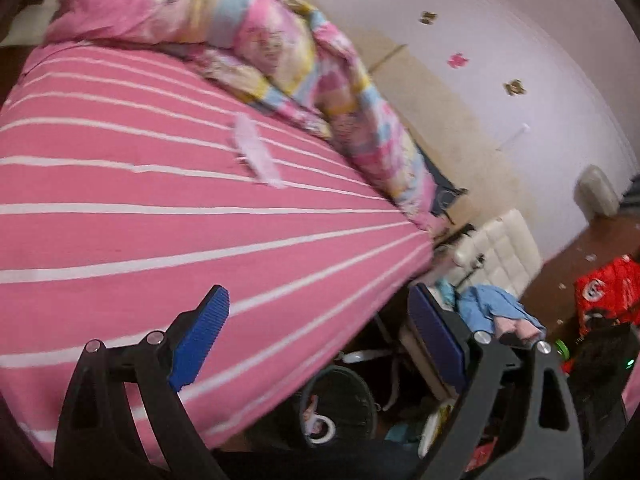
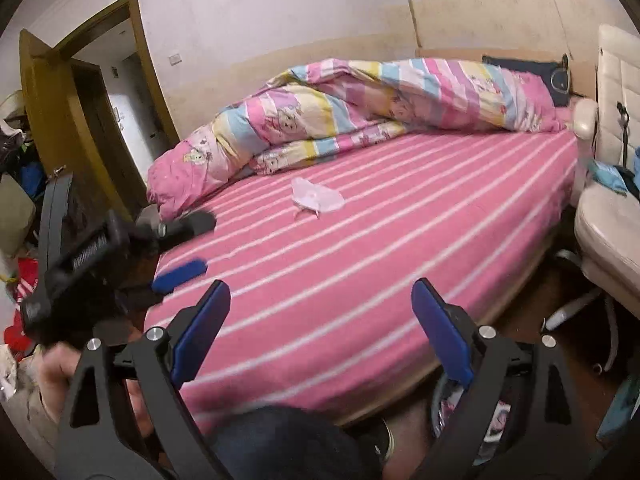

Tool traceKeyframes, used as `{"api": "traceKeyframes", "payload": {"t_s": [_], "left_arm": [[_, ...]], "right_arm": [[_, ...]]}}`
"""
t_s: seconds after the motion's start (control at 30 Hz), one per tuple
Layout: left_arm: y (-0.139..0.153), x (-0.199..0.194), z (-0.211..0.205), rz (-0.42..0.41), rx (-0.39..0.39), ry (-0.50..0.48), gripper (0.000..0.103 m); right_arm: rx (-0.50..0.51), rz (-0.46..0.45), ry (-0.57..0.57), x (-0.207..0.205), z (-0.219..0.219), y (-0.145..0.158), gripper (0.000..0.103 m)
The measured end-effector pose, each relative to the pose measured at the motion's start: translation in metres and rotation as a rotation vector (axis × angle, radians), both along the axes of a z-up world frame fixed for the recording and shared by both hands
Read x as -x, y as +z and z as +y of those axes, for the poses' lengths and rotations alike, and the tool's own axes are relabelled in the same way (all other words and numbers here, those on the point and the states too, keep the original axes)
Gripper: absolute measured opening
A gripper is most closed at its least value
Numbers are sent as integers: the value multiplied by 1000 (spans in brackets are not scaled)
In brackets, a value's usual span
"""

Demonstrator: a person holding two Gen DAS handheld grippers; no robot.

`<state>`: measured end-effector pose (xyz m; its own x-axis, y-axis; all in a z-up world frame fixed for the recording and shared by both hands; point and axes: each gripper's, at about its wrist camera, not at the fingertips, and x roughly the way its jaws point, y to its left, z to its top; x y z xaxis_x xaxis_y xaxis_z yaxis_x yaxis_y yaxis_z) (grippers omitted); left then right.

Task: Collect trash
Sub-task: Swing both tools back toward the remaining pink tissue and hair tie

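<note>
My left gripper (image 1: 316,336) and right gripper (image 2: 320,332) both stand with jaws apart and empty, near the bed's edge. The thin white wrapper (image 2: 316,198) lies far out mid-bed on the striped sheet (image 2: 400,240), just before the rumpled quilt (image 2: 360,96). It looks flimsy and flat, so I could pinch sheet with it or push it away.

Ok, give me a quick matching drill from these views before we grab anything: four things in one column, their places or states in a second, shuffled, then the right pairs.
Things:
1. crumpled wrapper
2. quilt
3. white chair
4. right gripper

Places or states:
A. bunched along the far side of the bed, by the wall
B. open, with nothing between the fingers
C. lying alone on the striped sheet
D. standing beside the bed, with blue cloth on its seat

Pairs: 1-C, 2-A, 3-D, 4-B
</note>
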<state>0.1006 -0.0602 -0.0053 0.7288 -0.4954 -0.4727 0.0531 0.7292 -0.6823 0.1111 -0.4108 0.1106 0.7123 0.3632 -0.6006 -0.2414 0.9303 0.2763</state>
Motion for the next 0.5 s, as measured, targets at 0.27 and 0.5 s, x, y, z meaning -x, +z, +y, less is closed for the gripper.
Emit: {"api": "traceKeyframes", "payload": {"t_s": [0.27, 0.5], "left_arm": [[-46, -46, 20, 74, -81, -2, 88], [-70, -111, 21, 123, -95, -11, 88]], "right_arm": [[55, 1, 15, -23, 43, -33, 92], [64, 108, -35, -98, 69, -79, 92]]}}
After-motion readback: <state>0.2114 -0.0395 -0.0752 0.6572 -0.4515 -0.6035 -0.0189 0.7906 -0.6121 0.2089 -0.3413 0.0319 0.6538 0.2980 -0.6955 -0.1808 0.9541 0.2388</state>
